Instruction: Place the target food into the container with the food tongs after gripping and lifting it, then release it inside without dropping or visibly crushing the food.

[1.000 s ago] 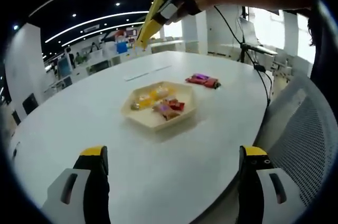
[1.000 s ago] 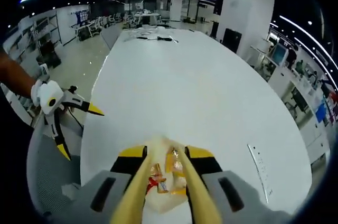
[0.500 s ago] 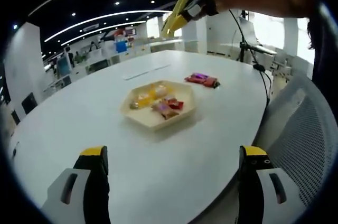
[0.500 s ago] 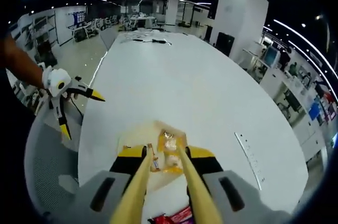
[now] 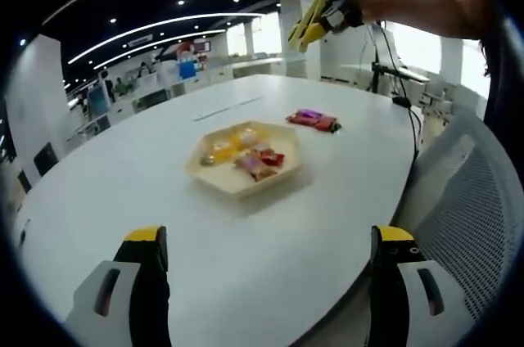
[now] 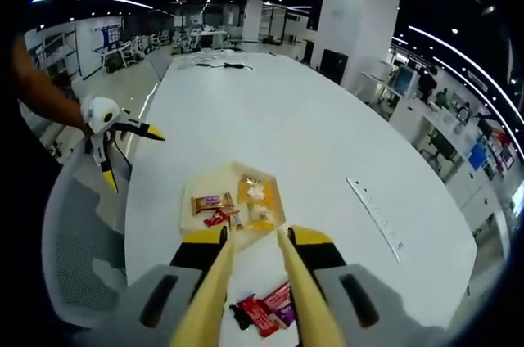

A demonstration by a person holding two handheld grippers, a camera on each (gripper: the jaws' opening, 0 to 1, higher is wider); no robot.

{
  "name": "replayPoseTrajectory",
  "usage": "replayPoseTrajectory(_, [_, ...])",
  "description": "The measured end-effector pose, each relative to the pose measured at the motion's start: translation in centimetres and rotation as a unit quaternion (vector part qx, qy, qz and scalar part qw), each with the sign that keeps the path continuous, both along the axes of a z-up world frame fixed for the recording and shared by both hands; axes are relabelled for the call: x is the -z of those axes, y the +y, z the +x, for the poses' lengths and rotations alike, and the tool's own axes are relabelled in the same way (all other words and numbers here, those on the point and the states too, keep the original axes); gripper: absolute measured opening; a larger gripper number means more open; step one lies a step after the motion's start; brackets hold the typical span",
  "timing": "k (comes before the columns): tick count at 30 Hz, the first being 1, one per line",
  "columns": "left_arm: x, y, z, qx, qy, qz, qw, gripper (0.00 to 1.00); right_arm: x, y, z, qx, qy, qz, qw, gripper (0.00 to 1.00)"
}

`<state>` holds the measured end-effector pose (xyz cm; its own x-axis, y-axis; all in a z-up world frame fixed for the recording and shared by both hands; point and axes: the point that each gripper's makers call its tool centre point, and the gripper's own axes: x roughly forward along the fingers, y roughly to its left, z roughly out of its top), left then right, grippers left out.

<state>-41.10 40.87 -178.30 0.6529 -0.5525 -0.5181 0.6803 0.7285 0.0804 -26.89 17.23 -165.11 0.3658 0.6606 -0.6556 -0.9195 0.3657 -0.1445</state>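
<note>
A pale hexagonal tray (image 5: 237,187) (image 6: 183,209) on the white table holds yellow packets (image 5: 226,147) (image 6: 258,200), a brown bar (image 6: 211,201) and a red packet (image 5: 267,159). Red and purple snack packets (image 5: 313,122) (image 6: 267,313) lie on the table beside it. My right gripper (image 6: 258,236) (image 5: 329,3) is shut on the yellow food tongs (image 6: 214,281) (image 5: 304,28), raised well above the table. The tong arms stand apart with nothing between them, and the loose packets lie below them. My left gripper (image 5: 270,236) (image 6: 133,159) hangs open by the table's edge, short of the tray.
A grey mesh chair (image 5: 467,200) (image 6: 78,241) stands at the table edge near my left gripper. A thin strip (image 5: 229,110) (image 6: 372,216) lies on the table beyond the tray. A stand with cables (image 5: 385,77) is behind the table.
My right gripper with the tongs has drawn up and back from over the tray to above the loose packets. The left gripper has stayed where it was.
</note>
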Motion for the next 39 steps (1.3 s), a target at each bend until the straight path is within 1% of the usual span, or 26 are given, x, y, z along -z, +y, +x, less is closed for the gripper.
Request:
replayPoseTrajectory(2, [0.1,0.0,0.0,0.001,0.000,0.001,1.0000,0.99,0.1,-0.9,-0.2,0.001,-0.005,-0.003,1.0000,0.28])
replayPoseTrajectory(5, [0.1,0.0,0.0,0.001,0.001,0.001,1.0000,0.99,0.1,-2.0,-0.7,-0.008,-0.012,-0.006,0.9999,0.28])
replayPoseTrajectory(7, [0.1,0.0,0.0,0.001,0.000,0.000,1.0000,0.99,0.3,-2.6,-1.1,-0.011,-0.010,-0.008,0.9999,0.28])
replayPoseTrajectory(8, [0.1,0.1,0.0,0.000,0.000,0.001,1.0000,0.99,0.3,-3.0,-1.3,-0.019,-0.015,-0.010,0.9997,0.28])
replayPoseTrajectory(12, [0.1,0.0,0.0,0.001,0.002,0.003,1.0000,0.99,0.5,-4.6,-1.2,-0.002,-0.021,-0.008,0.9997,0.28])
replayPoseTrajectory(13, [0.2,0.0,0.0,0.001,0.003,0.002,1.0000,0.99,0.4,-4.9,-1.3,0.003,-0.018,0.000,0.9998,0.28])
replayPoseTrajectory(14, [0.2,0.1,0.0,0.001,0.002,0.002,1.0000,0.99,0.4,-5.0,-1.6,-0.003,-0.015,0.007,0.9999,0.28])
replayPoseTrajectory(17, [0.2,0.1,0.0,-0.002,0.004,0.001,1.0000,0.99,0.8,-5.9,-1.9,0.001,-0.021,0.003,0.9998,0.28])
replayPoseTrajectory(19, [0.2,0.2,0.0,-0.003,0.005,0.001,1.0000,0.99,1.0,-6.1,-2.1,0.003,-0.014,0.010,0.9998,0.28])
replayPoseTrajectory(25, [0.6,0.4,-0.1,-0.001,0.010,0.012,0.9999,0.99,1.7,-6.8,-2.8,0.006,-0.009,0.013,0.9999,0.28])
replayPoseTrajectory(27, [0.7,0.4,-0.1,0.000,0.010,0.014,0.9998,0.99,2.2,-7.2,-2.8,0.005,-0.005,0.012,0.9999,0.28])
replayPoseTrajectory(30, [0.7,0.5,-0.1,-0.003,0.011,0.014,0.9998,0.99,3.1,-7.9,-2.8,0.004,-0.002,0.001,1.0000,0.28])
replayPoseTrajectory(33, [0.7,0.7,0.0,-0.010,0.013,0.011,0.9998,0.99,4.1,-8.0,-3.2,-0.011,-0.003,-0.008,0.9999,0.28])
replayPoseTrajectory(35, [0.7,0.7,0.0,-0.012,0.014,0.011,0.9998,0.99,4.4,-7.9,-3.5,-0.016,-0.003,-0.005,0.9999,0.27])
replayPoseTrajectory(36, [0.7,0.8,0.0,-0.013,0.015,0.012,0.9997,0.99,4.8,-7.8,-3.5,-0.017,0.001,0.000,0.9998,0.27])
replayPoseTrajectory(39, [0.8,1.0,0.1,-0.023,0.021,0.008,0.9995,0.99,5.8,-7.8,-3.7,-0.018,0.008,-0.001,0.9998,0.27])
